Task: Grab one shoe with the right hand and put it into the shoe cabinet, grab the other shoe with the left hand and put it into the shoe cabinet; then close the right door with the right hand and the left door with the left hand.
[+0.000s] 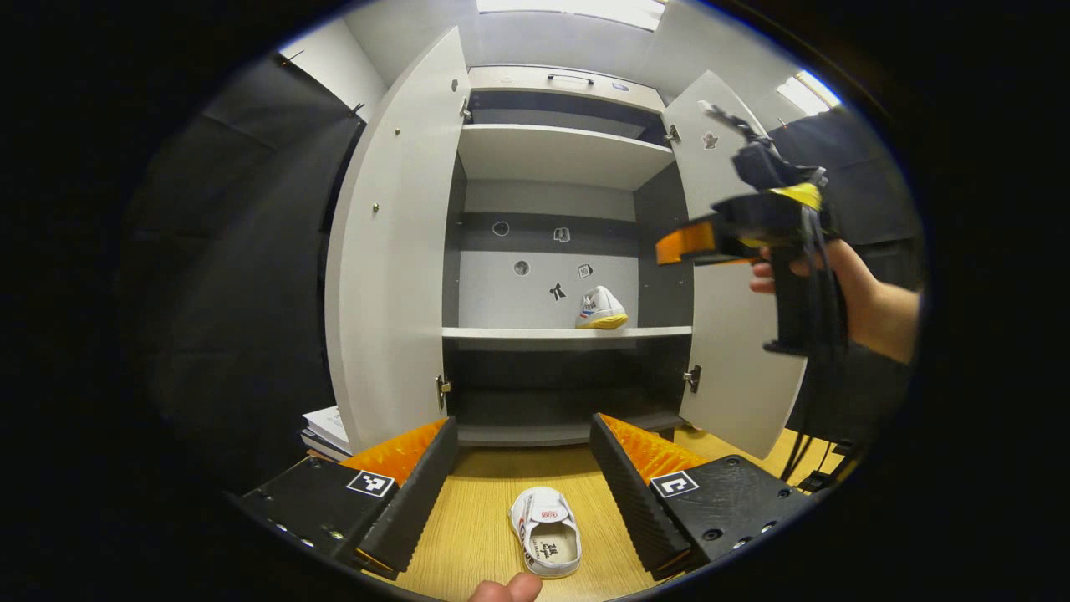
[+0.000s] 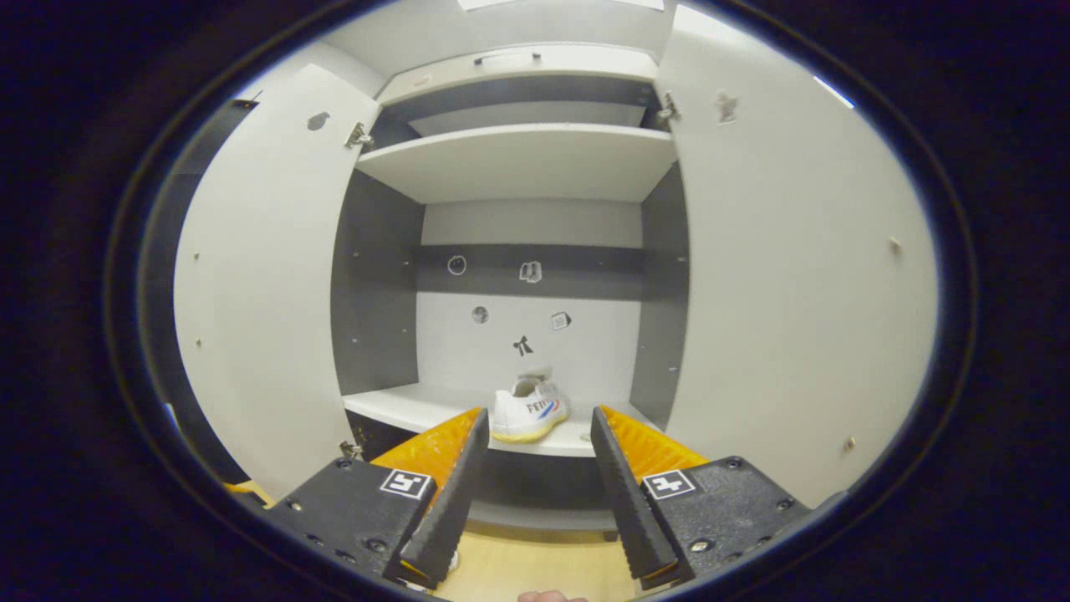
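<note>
Left gripper view, left to right: the left door [image 1: 389,242] stands open; the shoe cabinet [image 1: 556,155] shows its middle shelf [image 1: 518,334], on which the first shoe [image 1: 600,308] sits toward the right; the right door [image 1: 736,359] is open, and in front of it a hand [image 1: 844,288] holds the right gripper [image 1: 681,244] raised, well apart from that shoe. Below, the left gripper [image 1: 524,485] hangs over the worktop [image 1: 476,510] with its fingers spread wide and empty; the second shoe [image 1: 545,531] lies between them, sole down. Right gripper view: the right gripper [image 2: 539,468] faces the shelved first shoe [image 2: 528,411], fingers apart, holding nothing. Step in hand, as judged: the left-hand grasp of the second shoe. To do it well, lower the fingers to straddle the shoe's sides at mid-length, close firmly, then lift high enough to clear the shelf edge and set it left of the first shoe.
</note>
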Available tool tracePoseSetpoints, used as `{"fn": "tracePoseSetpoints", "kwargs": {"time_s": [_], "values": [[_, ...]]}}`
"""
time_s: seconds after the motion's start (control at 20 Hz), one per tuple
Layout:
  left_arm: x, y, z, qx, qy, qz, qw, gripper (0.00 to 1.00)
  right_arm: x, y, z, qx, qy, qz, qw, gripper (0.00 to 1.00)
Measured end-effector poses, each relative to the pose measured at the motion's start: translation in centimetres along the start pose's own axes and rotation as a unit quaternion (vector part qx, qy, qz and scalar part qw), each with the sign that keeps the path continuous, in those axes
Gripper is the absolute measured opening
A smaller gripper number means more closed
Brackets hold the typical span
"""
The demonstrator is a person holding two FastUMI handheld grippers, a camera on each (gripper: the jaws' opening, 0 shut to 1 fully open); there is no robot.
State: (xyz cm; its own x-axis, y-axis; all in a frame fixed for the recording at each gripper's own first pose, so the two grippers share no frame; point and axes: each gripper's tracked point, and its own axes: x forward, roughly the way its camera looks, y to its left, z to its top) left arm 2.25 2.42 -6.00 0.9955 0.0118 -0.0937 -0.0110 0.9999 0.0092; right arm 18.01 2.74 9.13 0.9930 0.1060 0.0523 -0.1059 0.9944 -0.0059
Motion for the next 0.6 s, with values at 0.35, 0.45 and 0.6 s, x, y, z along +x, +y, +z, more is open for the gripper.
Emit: {"fn": "tracePoseSetpoints", "kwargs": {"time_s": [0.35, 0.45, 0.6], "values": [[-0.3, -1.9, -1.3, -0.002, 0.016, -0.012, 1.000, 0.95, -9.1, -1.0, -8.8, -0.018, -0.019, -0.038, 0.999, 0.80], [-0.5, -2.4, -1.8, -0.001, 0.022, -0.016, 1.000, 0.95, -10.9, -1.2, -10.3, -0.017, -0.018, -0.046, 0.999, 0.83], [-0.8, -2.7, -3.1, 0.006, 0.033, -0.018, 0.999, 0.95, -12.7, -1.1, -11.8, -0.020, -0.019, -0.055, 0.998, 0.87]]}}
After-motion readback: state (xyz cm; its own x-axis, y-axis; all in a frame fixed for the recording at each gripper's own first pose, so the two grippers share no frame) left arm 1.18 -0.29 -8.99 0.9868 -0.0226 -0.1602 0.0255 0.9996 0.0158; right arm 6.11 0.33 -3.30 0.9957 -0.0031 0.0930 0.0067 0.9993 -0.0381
